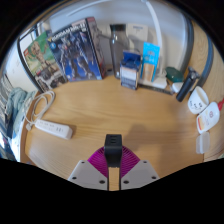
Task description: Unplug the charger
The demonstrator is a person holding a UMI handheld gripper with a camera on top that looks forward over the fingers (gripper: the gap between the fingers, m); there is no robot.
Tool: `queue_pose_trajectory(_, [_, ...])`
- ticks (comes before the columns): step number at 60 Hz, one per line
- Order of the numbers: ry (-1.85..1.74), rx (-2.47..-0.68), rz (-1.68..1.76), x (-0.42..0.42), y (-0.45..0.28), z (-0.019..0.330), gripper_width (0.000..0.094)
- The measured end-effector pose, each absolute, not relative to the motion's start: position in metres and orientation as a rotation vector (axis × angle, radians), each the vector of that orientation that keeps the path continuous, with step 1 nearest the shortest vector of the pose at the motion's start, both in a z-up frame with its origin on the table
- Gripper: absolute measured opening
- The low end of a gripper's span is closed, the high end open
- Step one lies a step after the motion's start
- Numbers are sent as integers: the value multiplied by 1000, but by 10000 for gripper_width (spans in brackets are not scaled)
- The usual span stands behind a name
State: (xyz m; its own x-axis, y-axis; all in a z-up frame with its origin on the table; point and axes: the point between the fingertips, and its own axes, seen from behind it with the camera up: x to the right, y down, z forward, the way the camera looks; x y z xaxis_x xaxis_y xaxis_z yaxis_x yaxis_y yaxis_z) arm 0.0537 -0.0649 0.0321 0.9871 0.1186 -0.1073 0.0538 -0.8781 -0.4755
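Tongs closed on a black charger, both pink pads pressing its sides; it stands clear above the wooden tabletop. White power strip lies well ahead and left of the tongs, cord trailing. Charger appears already out of the strip. Boxes stand far beyond.
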Motion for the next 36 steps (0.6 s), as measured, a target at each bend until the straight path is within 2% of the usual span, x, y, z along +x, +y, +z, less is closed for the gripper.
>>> queue_pose_trajectory(9, [-193, -2773, 159, 67, -79, -7, 122])
queue_pose_trajectory(14, [-196, -2815, 145, 72, -82, -19, 158])
queue_pose_trajectory(29, [-126, -2790, 121, 75, -55, -20, 222])
queue_pose_trajectory(34, [-111, -2774, 103, 79, -50, -18, 296])
queue_pose_trajectory(35, [-108, -2767, 98, 79, -49, -17, 321])
queue_pose_trajectory(36, [-104, -2757, 91, 80, -47, -16, 387])
